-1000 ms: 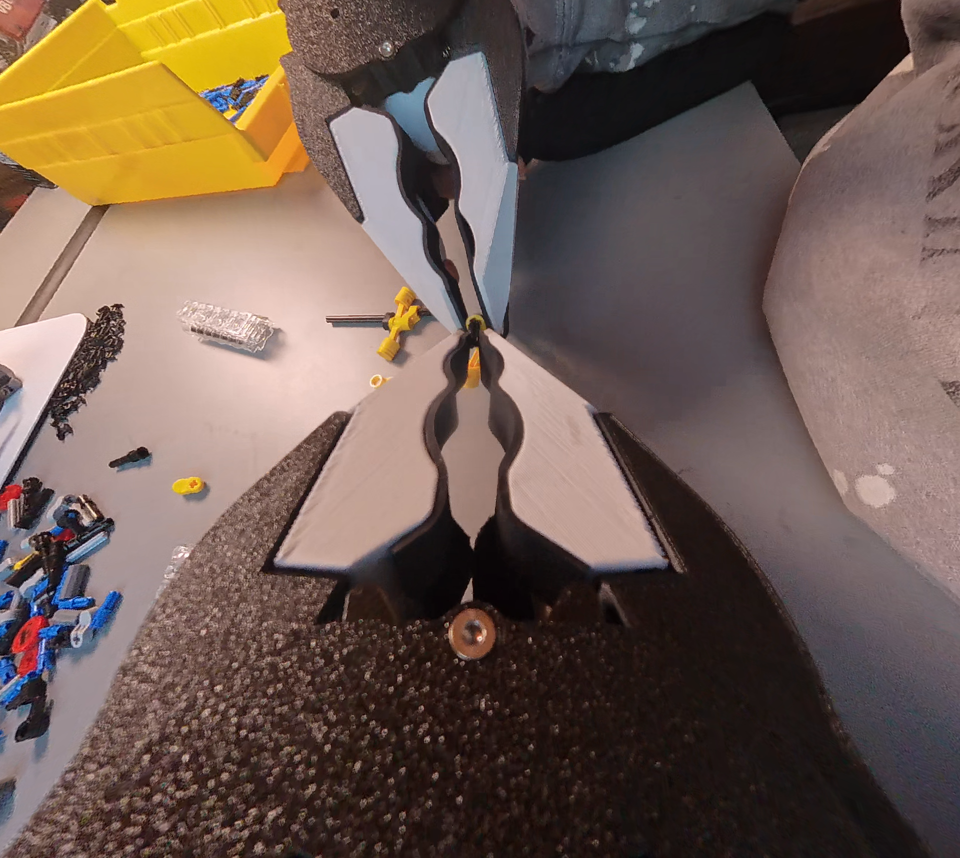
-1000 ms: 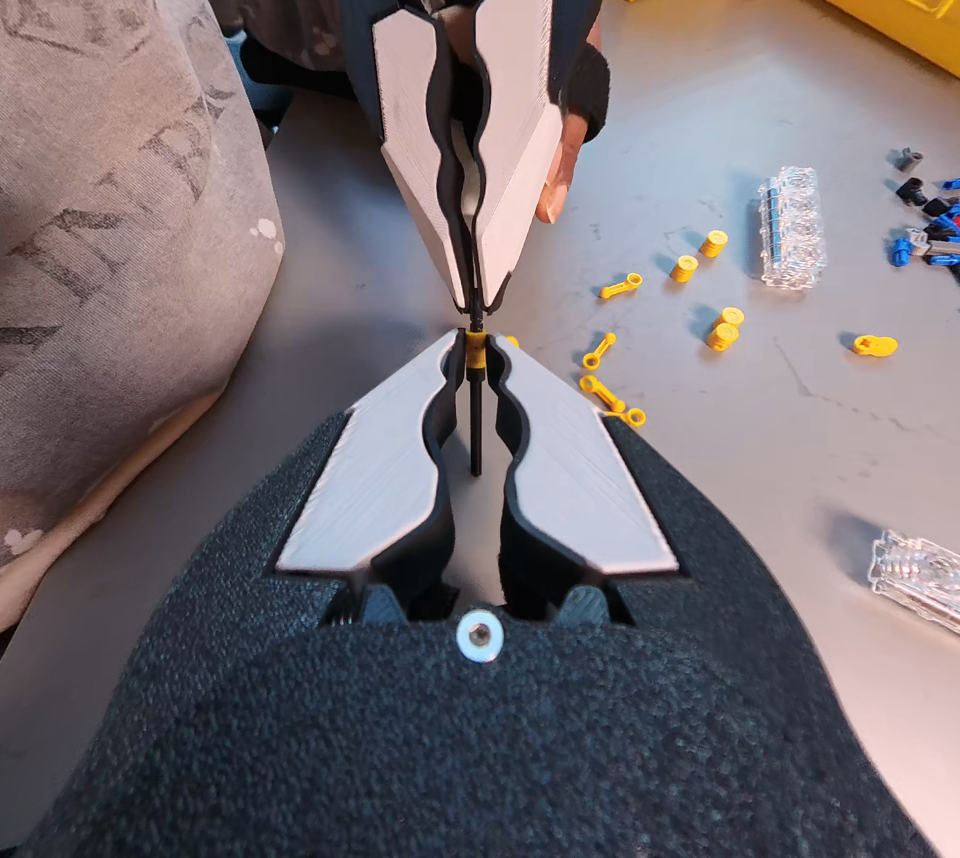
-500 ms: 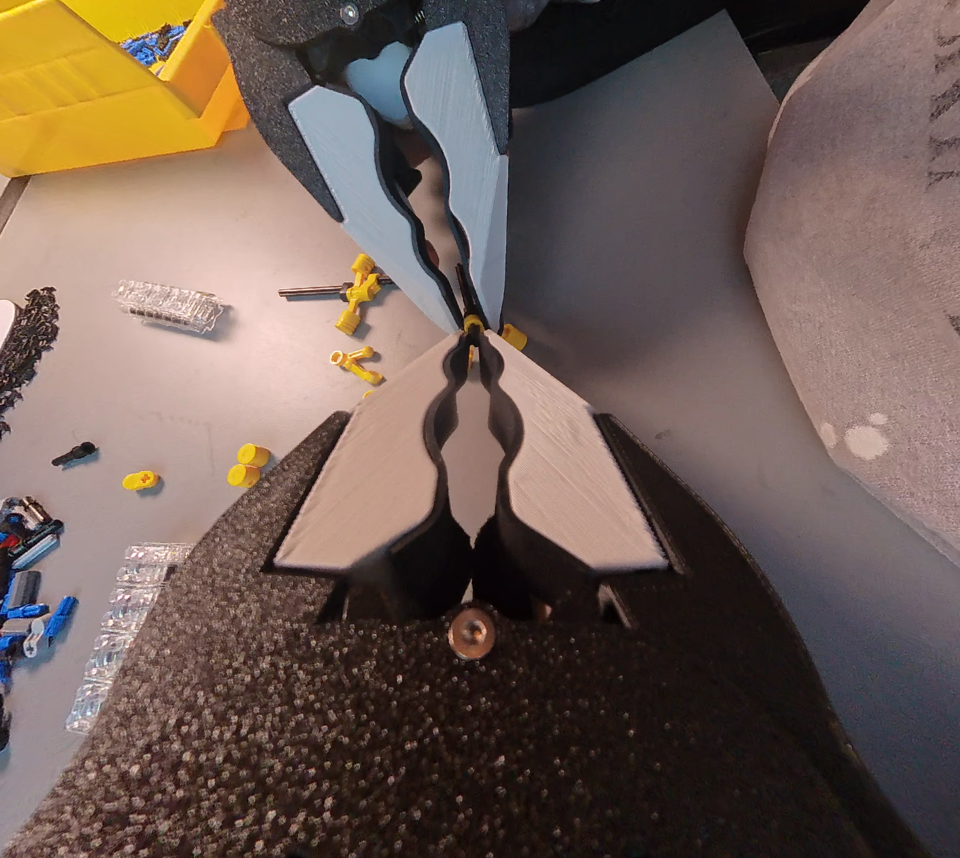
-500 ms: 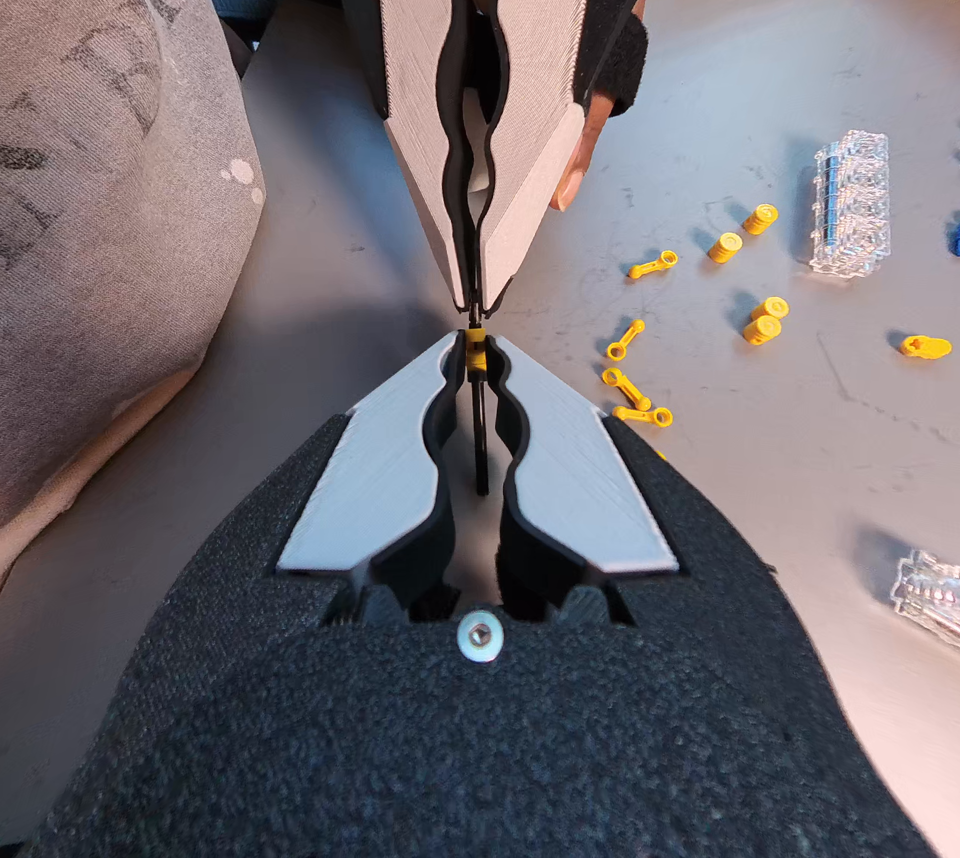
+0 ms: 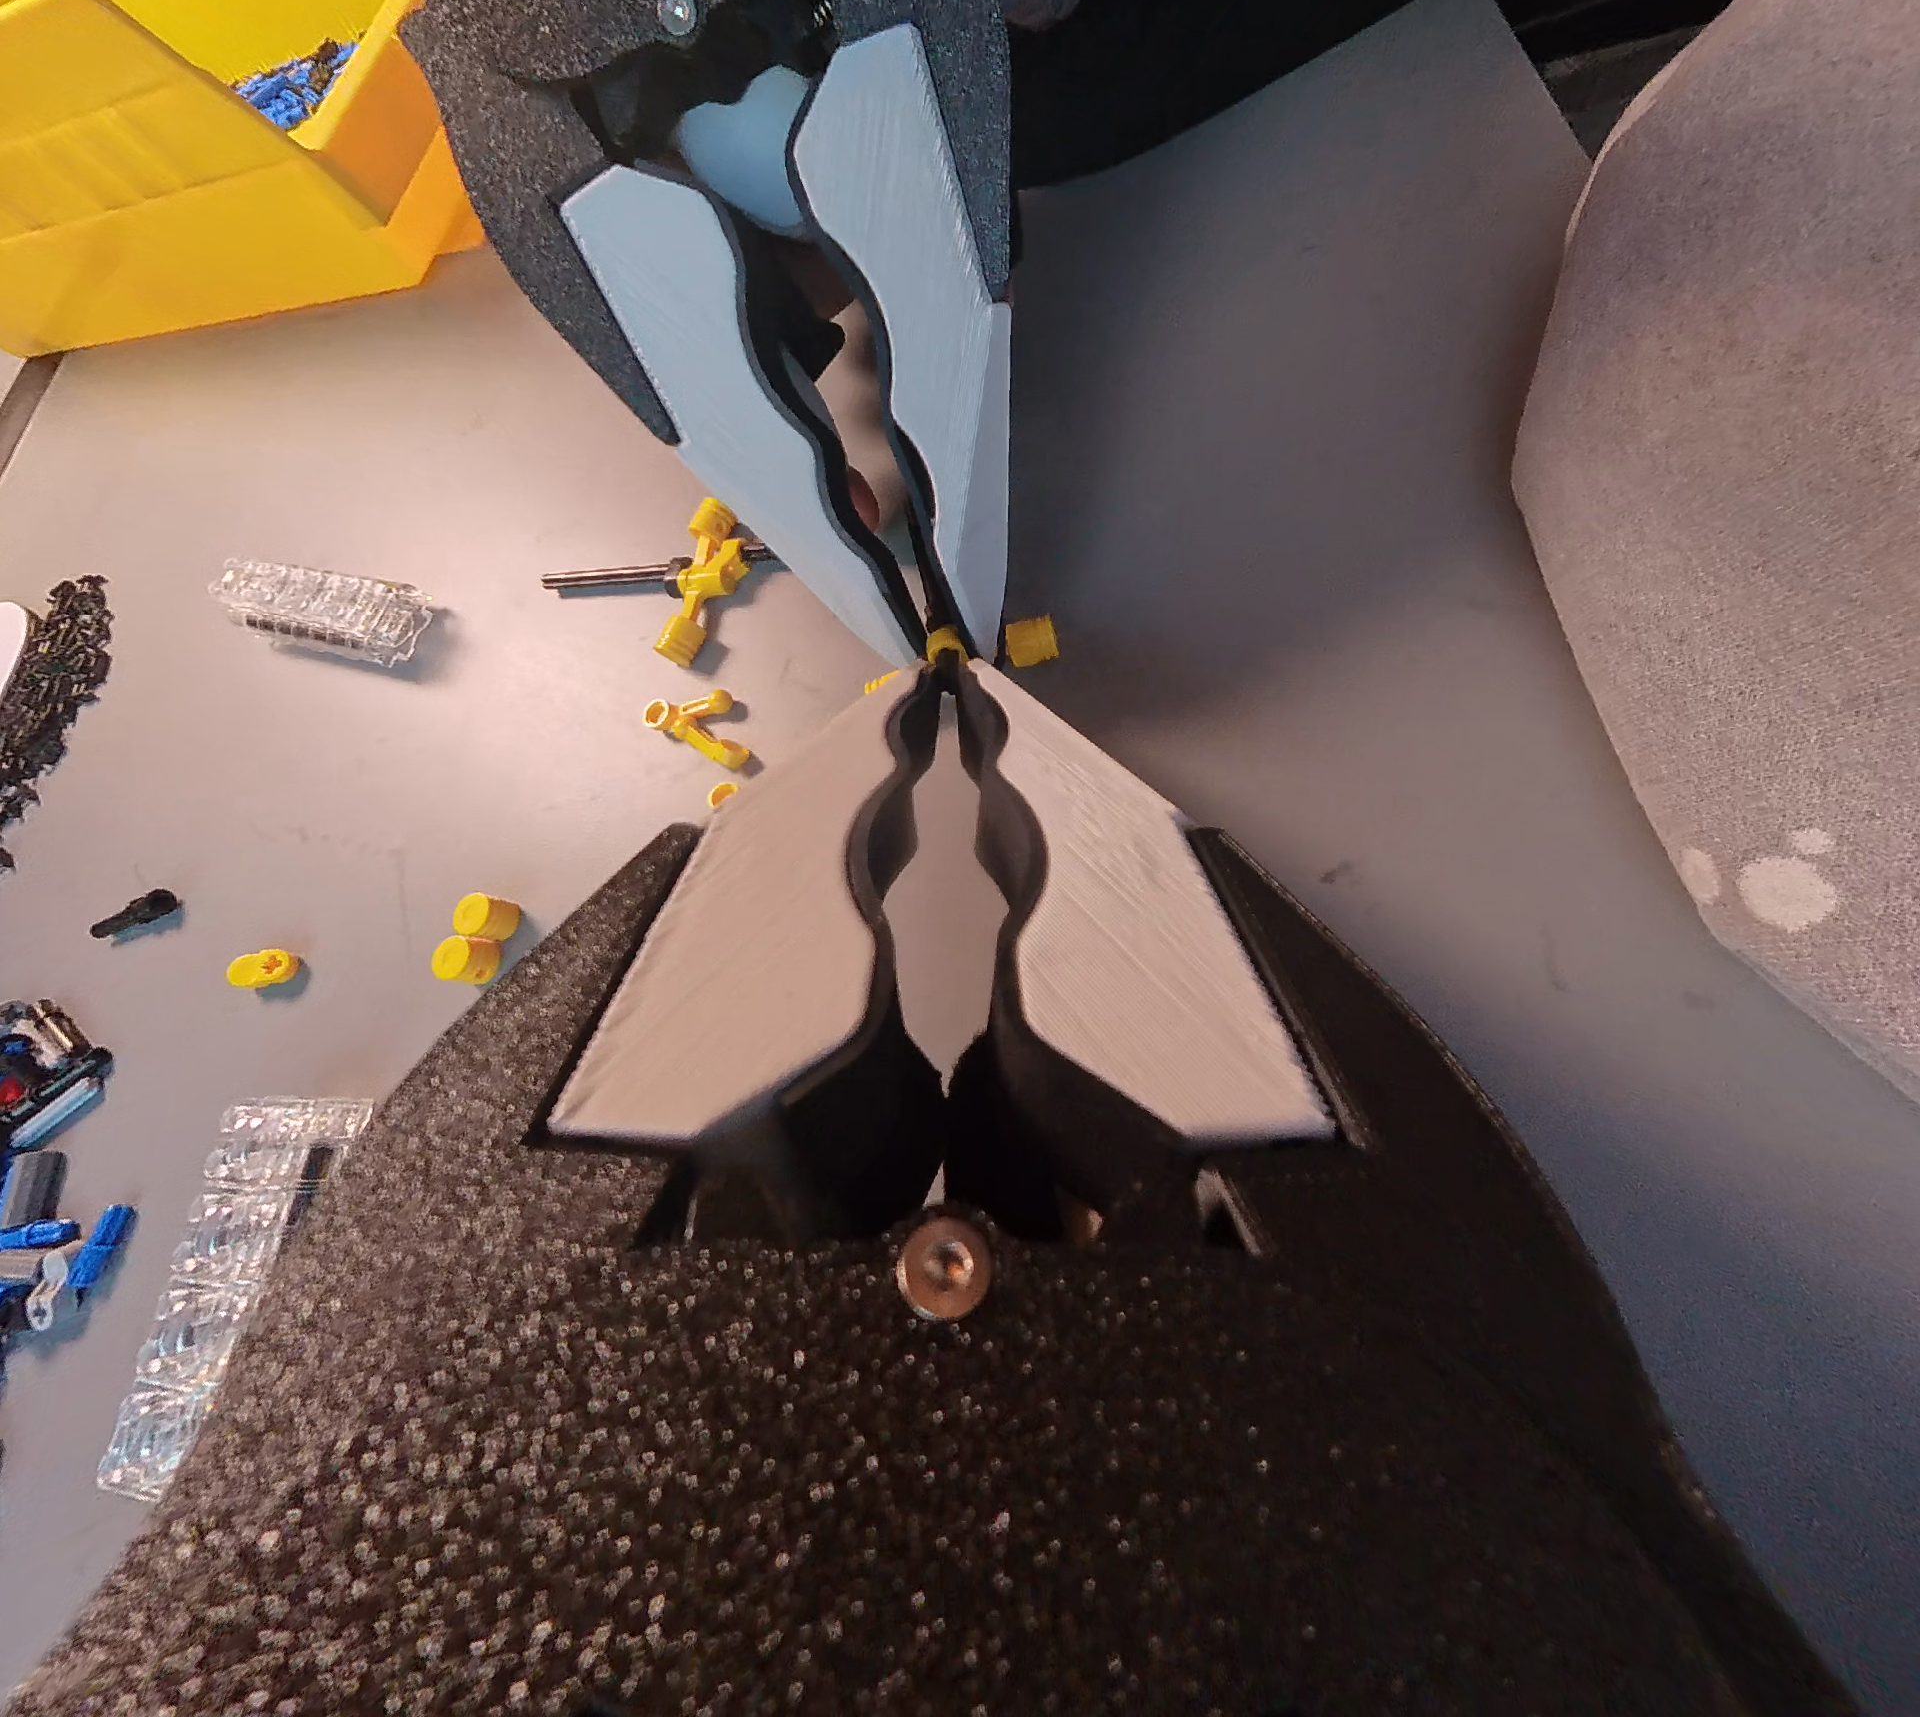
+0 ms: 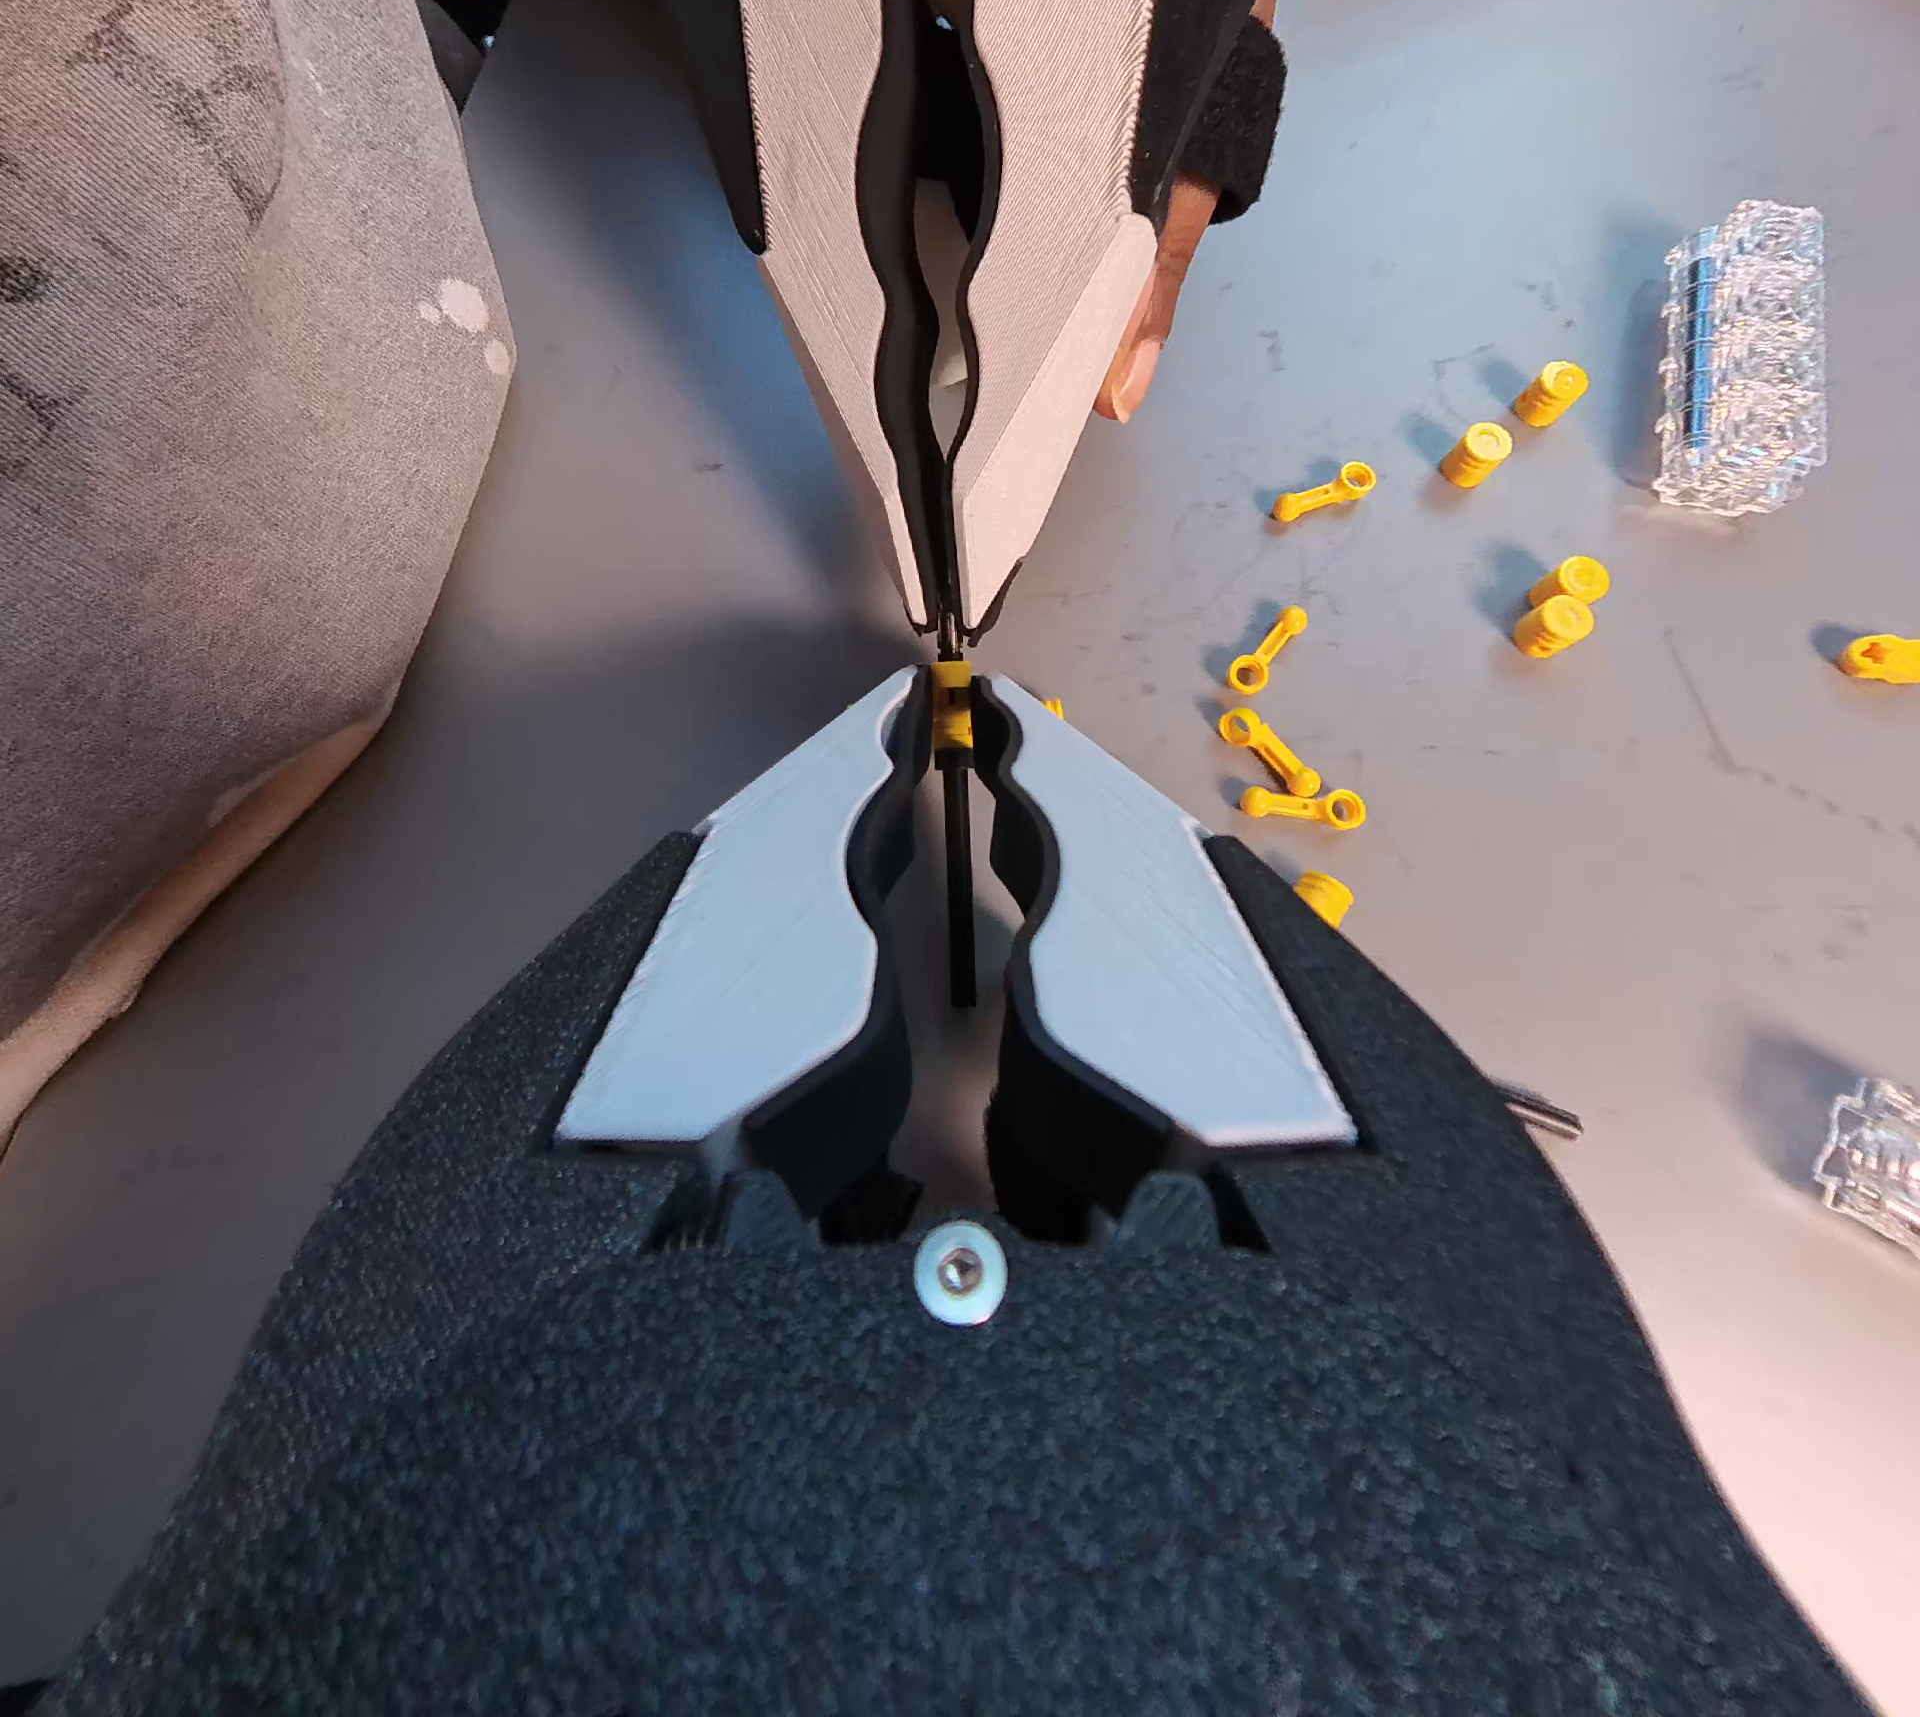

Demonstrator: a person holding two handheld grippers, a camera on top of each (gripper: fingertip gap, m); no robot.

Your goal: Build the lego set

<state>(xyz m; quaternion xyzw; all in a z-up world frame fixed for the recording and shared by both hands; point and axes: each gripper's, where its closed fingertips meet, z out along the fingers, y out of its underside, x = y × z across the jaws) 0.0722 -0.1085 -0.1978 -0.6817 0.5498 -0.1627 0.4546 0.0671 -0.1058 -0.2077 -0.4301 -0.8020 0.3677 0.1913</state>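
My two grippers meet tip to tip above the grey table [image 5: 1247, 524]. My right gripper [image 6: 951, 680] is shut on a small yellow bush [image 6: 951, 711] threaded on a thin black axle [image 6: 958, 898], whose rear end runs back between its fingers. My left gripper [image 5: 940, 680] is shut on the axle's front end. In the right wrist view the left gripper [image 6: 948, 618] comes in from the top. In the left wrist view the right gripper [image 5: 935, 628] comes from above, and the yellow bush [image 5: 943, 641] shows between the tips.
Yellow bins [image 5: 208, 109] stand at the back left. Loose yellow pins and bushes [image 6: 1288, 763], clear plastic pieces [image 6: 1745, 358], a black axle with yellow connectors [image 5: 696, 576] and blue and black parts [image 5: 52, 1200] lie on the table. A person's grey sleeve [image 5: 1714, 420] lies on the right. The tips of both grippers are at nearly the same place.
Both grippers stayed shut, tip to tip, and shifted together over the table. The axle's rear end now reaches a little farther back between my right fingers.
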